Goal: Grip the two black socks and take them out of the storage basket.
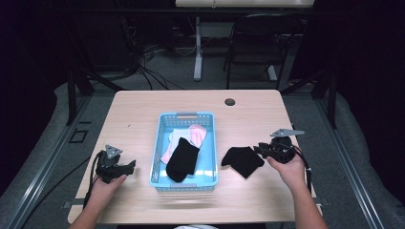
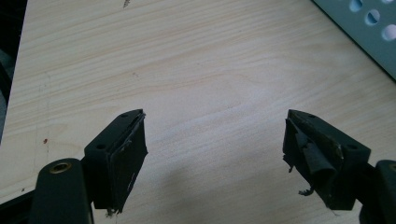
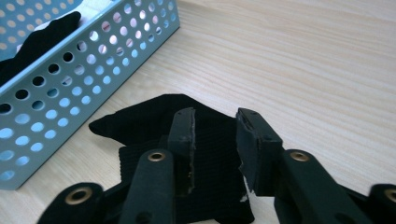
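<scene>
A black sock lies crumpled on the wooden table just right of a light blue perforated basket. My right gripper rests at the sock's right edge. In the right gripper view its jaws stand apart over the black sock, the pads not pressing on it. Inside the basket lie another black sock, a pink sock and a white one. My left gripper sits left of the basket, open above bare wood with nothing between its fingers.
The basket wall is close on the left in the right gripper view, and its corner shows at upper right in the left gripper view. A dark cable hole marks the far side of the table. A chair stands beyond.
</scene>
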Tool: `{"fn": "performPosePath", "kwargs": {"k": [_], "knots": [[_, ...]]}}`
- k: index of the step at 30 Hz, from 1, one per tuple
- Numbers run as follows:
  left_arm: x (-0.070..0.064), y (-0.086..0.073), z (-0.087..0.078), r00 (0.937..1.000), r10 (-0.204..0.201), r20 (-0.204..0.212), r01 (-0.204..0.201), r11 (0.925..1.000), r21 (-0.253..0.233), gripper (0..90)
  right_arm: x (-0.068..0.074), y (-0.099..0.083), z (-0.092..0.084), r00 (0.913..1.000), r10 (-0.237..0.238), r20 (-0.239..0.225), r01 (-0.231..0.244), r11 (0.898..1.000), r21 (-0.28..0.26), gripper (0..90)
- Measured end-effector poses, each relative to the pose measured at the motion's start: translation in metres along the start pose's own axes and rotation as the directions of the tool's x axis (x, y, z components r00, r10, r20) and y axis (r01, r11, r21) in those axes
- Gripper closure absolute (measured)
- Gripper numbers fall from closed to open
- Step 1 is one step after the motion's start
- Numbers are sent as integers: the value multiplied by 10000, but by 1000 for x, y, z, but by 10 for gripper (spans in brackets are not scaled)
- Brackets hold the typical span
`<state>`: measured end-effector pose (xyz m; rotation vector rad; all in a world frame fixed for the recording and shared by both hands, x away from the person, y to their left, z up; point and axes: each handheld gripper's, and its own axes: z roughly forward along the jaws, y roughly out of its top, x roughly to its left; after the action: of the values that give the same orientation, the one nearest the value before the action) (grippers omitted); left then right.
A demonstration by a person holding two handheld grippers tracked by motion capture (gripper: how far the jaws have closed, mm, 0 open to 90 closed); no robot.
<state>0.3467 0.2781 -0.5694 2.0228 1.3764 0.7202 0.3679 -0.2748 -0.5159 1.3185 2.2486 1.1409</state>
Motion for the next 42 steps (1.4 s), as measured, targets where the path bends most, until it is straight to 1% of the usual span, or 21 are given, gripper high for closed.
{"fn": "performPosePath", "kwargs": {"k": [1, 5, 6, 7, 8, 9, 10, 11, 12, 13, 16, 19, 20, 21, 25, 26, 27, 28, 32, 37, 42], "knots": [[0, 0, 0, 10000, -12, -1, 12, 10000, -6, 215, 1, 2, -1, 9999, -110, 111, 110, 9999, 18, 649], [0, 0, 0, 10000, 18, 2, -18, 10000, 15, 214, 8, 10, 1, 9995, -291, -96, 290, 9996, -26, 600], [0, 0, 0, 10000, 55, 1, -55, 10000, 14, 215, 13, 16, 3, 9981, -559, -277, 559, 9984, 1, 567], [0, 0, 0, 10000, 55, 1, -55, 10000, 14, 215, 13, 16, 3, 9981, -559, -277, 559, 9984, 1, 567], [0, 0, 0, 10000, 51, 2, -51, 10000, 14, 214, 20, 24, 5, 9947, -922, -463, 925, 9957, 36, 536], [0, 0, 0, 10000, 51, 2, -51, 10000, 14, 215, 20, 24, 5, 9947, -922, -463, 925, 9957, 36, 536], [0, 0, 0, 10000, 52, -2, -52, 10000, 9, 215, 29, 33, 9, 9889, -1344, -639, 1349, 9908, 49, 510], [0, 0, 0, 10000, 59, 6, -59, 10000, 9, 215, 29, 33, 9, 9889, -1344, -639, 1349, 9908, 49, 510], [0, 0, 0, 10000, 64, 13, -64, 10000, -7, 214, 39, 43, 14, 9805, -1764, -864, 1771, 9842, 5, 491], [0, 0, 0, 10000, 64, 13, -64, 10000, -7, 214, 39, 43, 14, 9805, -1764, -864, 1771, 9842, 5, 491], [0, 1, 0, 10000, 51, 27, -51, 10000, -16, 214, 55, 57, 22, 9664, -2259, -1228, 2275, 9738, -5, 462], [0, 1, -1, 10000, 58, 33, -58, 10000, -41, 215, 74, 75, 35, 9488, -2709, -1625, 2742, 9617, -21, 452], [0, 1, -1, 10000, 34, 30, -34, 10000, -48, 214, 86, 85, 43, 9365, -2964, -1873, 3020, 9533, 15, 451], [0, 1, -1, 10000, 34, 30, -34, 10000, -48, 214, 86, 85, 43, 9365, -2964, -1873, 3020, 9533, 15, 451], [0, 1, -1, 10000, 49, 24, -49, 10000, -67, 214, 109, 102, 62, 9184, -3274, -2220, 3392, 9406, 160, 469], [0, 1, -1, 10000, 42, 35, -42, 10000, -79, 214, 118, 109, 72, 9121, -3386, -2312, 3544, 9347, 289, 477], [0, 1, -1, 10000, 37, 39, -37, 10000, -84, 214, 118, 109, 72, 9121, -3386, -2312, 3544, 9347, 289, 477], [1, 1, -2, 10000, 36, 50, -35, 10000, -89, 214, 125, 114, 82, 9107, -3376, -2379, 3569, 9332, 423, 485], [1, 1, -2, 10000, 28, 66, -27, 9999, -109, 215, 134, 119, 95, 9066, -3387, -2517, 3646, 9291, 627, 488], [1, 2, -2, 10000, 36, 71, -36, 9999, -117, 214, 143, 124, 113, 9109, -3221, -2579, 3552, 9302, 929, 491], [1, 2, -2, 10000, 41, 75, -40, 9999, -132, 215, 149, 124, 133, 9144, -3116, -2584, 3569, 9218, 1514, 495]]}}
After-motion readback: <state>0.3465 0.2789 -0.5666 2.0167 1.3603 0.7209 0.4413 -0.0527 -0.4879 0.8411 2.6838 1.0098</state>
